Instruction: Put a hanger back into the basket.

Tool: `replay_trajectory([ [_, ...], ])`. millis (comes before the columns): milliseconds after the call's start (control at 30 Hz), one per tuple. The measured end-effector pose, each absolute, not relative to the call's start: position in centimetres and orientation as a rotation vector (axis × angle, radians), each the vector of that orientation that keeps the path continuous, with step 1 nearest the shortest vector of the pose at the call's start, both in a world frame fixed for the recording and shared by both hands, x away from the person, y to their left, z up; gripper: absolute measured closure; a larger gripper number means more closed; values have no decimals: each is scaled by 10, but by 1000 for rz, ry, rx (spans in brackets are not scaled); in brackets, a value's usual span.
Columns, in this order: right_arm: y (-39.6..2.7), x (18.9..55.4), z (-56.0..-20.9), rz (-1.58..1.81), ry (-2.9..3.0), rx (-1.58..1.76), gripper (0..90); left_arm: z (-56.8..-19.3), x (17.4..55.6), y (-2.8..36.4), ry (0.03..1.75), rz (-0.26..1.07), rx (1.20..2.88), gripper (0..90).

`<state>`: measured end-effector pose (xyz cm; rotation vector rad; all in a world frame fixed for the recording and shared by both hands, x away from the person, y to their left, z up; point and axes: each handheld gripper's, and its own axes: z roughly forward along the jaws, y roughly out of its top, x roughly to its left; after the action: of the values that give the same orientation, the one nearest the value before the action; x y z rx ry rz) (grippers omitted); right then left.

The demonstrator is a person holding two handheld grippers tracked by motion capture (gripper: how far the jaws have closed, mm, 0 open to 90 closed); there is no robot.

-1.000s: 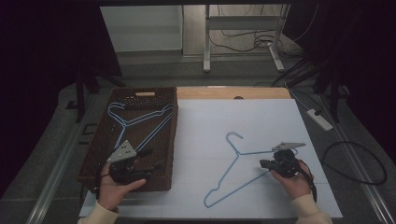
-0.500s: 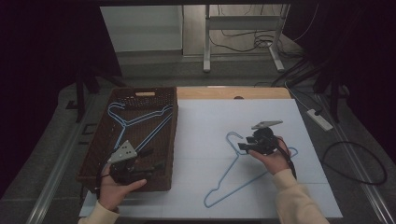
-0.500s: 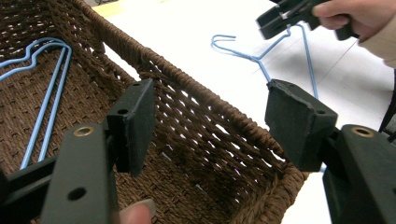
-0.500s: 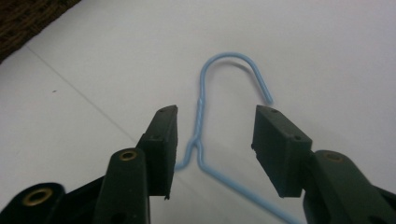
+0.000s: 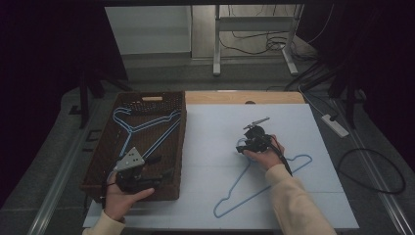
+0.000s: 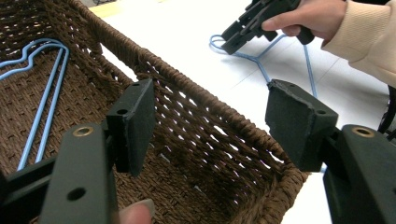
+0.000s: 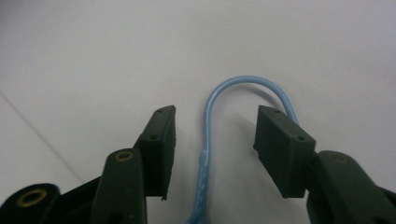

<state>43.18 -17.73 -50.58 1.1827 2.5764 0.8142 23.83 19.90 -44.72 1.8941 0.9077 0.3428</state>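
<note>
- Reaching forward, the right gripper (image 5: 247, 142) now sits over the hook end of the blue hanger on the table (image 5: 254, 183); one second earlier it rested near the hanger's shoulder, closer to the person, so it has travelled up the neck to the hook.
- The right gripper view shows its jaws apart, one on each side of the hook (image 7: 219, 107). The wire passes between them with no contact on either pad, and the twisted neck runs down out of the bottom edge.
- Judgement: the move to the hook looks like the approach for a pick-up. The grasp itself is not yet made; closing the jaws on the hook or neck appears to be the next step.
- The hanger lies flat on the white table surface (image 5: 210, 132), well apart from the wicker basket (image 5: 128, 182), with its hook toward the far side.
- The left gripper (image 5: 159, 177) has not shifted over the same second. It hovers at the near right corner of the basket, jaws wide apart and empty, with the basket wall (image 6: 205, 121) showing between them.
- Two more blue hangers in the basket (image 5: 142, 128) lie on its floor.
- Judgement: thin wire offers little grip area, so the jaws need centring on the neck to avoid slip.
</note>
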Motion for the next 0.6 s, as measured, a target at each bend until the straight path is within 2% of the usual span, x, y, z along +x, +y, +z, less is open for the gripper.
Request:
replay_trajectory([
  [267, -163, 437, -508, 736, 2579, 1157, 636, -448, 239, 200, 909, 340, 1898, 346],
  [467, -157, 434, -508, 692, 2560, 1167, 848, -448, 238, 200, 906, 338, 1900, 348],
  [600, -158, 432, -507, 696, 2555, 1213, 877, -447, 238, 200, 905, 341, 1896, 348],
])
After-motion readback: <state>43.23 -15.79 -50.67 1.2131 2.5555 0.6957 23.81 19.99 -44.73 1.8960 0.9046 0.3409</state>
